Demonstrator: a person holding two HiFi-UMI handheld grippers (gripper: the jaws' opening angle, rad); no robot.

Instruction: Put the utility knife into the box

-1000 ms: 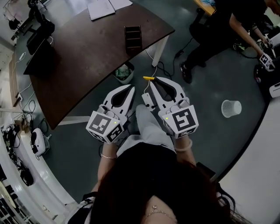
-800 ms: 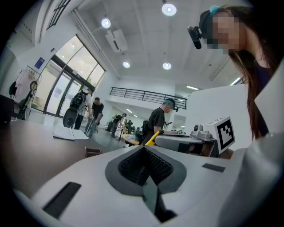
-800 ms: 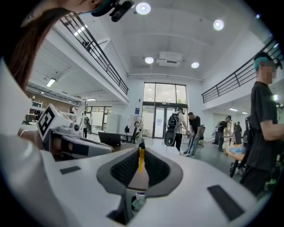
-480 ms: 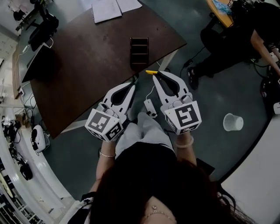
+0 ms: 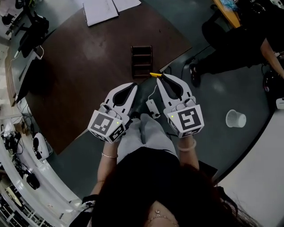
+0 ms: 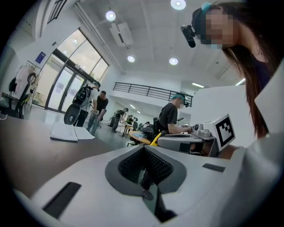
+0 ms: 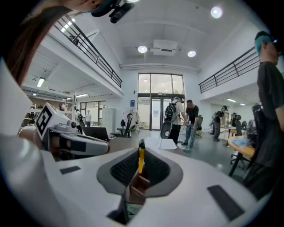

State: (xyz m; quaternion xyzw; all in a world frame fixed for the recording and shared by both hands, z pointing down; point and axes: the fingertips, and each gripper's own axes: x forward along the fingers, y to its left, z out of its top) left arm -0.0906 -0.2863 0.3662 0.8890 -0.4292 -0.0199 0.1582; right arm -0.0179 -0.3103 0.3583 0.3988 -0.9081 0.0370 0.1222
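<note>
Now, utility knife (image 5: pixel 154 74) in right claw (image 5: pixel 160 77)

Place: a big open work hall, part lab and part office.
Ceiling: high and white, with round lights (image 7: pixel 142 49).
Upper level: railed galleries (image 7: pixel 95 53) run along both side walls.
Entrance: tall glass doors (image 7: pixel 155 106) at 12 o'clock in the right gripper view, with people (image 7: pixel 191 117) standing before them.
Floor: plain grey (image 5: pixel 213 102).
Furniture: a brown table (image 5: pixel 80 66) carries papers (image 5: pixel 100 11) at 11 o'clock in the head view.
</note>
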